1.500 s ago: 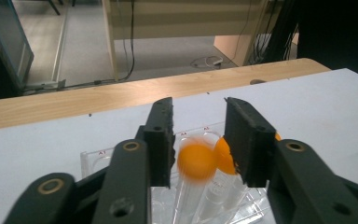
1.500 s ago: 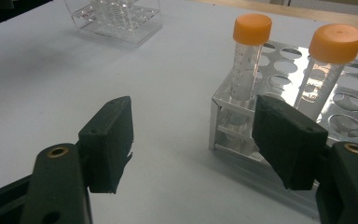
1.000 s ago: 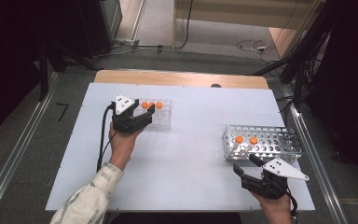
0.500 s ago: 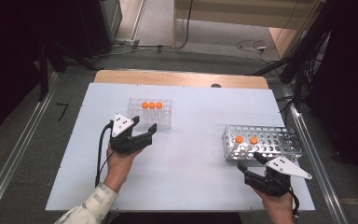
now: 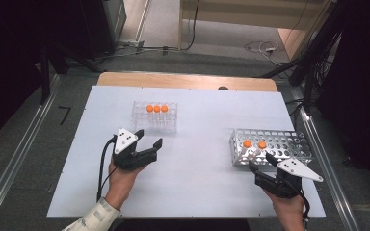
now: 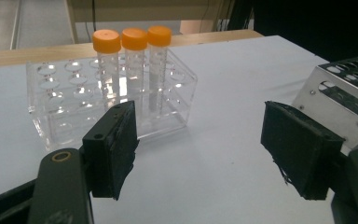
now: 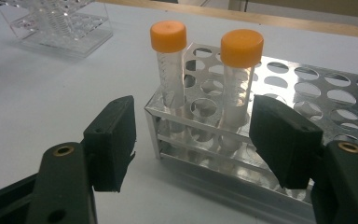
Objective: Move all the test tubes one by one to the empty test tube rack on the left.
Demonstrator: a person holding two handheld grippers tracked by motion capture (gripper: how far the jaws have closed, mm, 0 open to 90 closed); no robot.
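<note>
Your right gripper (image 5: 261, 164) sits just short of the metal rack (image 5: 289, 142), with the two orange-capped tubes (image 7: 168, 63) at about twelve o'clock from its tips. Its jaws stand wide apart with nothing between them; in the right gripper view the rack's near corner and both tubes fill the gap ahead, untouched. The tubes stand upright in the rack's near corner holes, long axis vertical, so the pads would have to meet a tube from the sides, below its cap.

Your left gripper (image 5: 149, 138) is also spread and empty. Its jaws have just been opening, with only bare table (image 5: 197, 183) between them. It points towards one o'clock; the clear rack (image 5: 155, 120) with its three capped tubes (image 6: 134, 65) lies at about twelve o'clock from it, a short way off.

Judging by distance, your right hand (image 5: 286, 209) is far nearer the metal rack's tubes. The left-hand tube (image 5: 247, 144) stands slightly closer to the open side.
</note>
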